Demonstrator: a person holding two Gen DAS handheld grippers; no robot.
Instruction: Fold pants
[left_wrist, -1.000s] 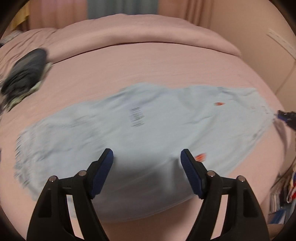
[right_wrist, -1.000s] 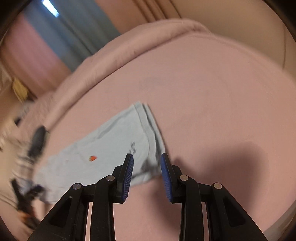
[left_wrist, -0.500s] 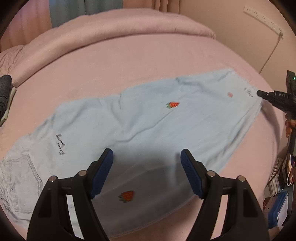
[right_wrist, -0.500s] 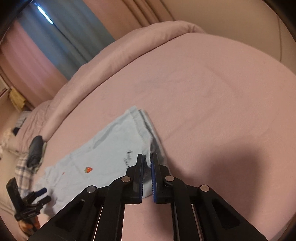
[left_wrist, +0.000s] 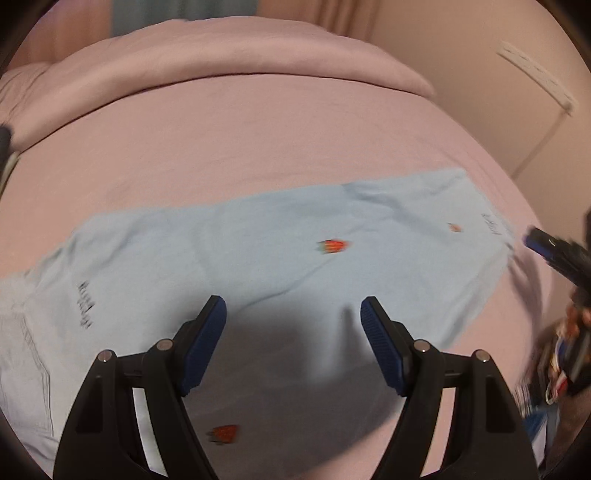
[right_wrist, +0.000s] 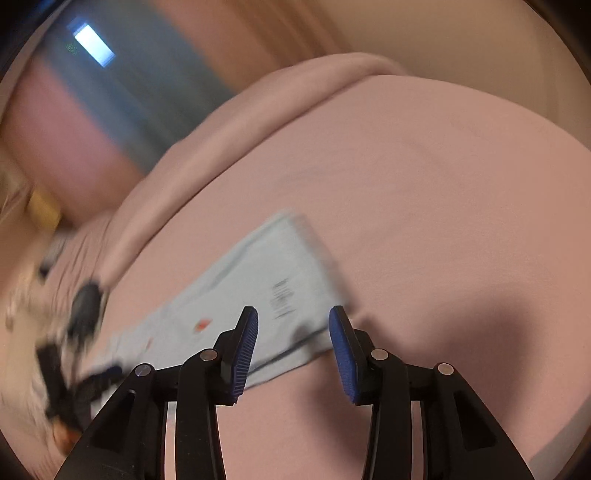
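Pale-blue pants (left_wrist: 258, 266) flat on pink bed (left_wrist: 258, 140).

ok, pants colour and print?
Pale blue pants with small red strawberry motifs; clearest from the left wrist.

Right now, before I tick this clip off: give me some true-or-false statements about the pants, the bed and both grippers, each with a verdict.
1. The pants lie spread on the pink bed. True.
2. The left gripper pinches the cloth. False: its jaws stand wide, holding nothing.
3. The pants carry small red strawberry marks. True.
4. The right gripper is clamped on the pants' end. False: its jaws are opening, pads clear of the cloth.
5. The pants are dark grey. False: pale blue.
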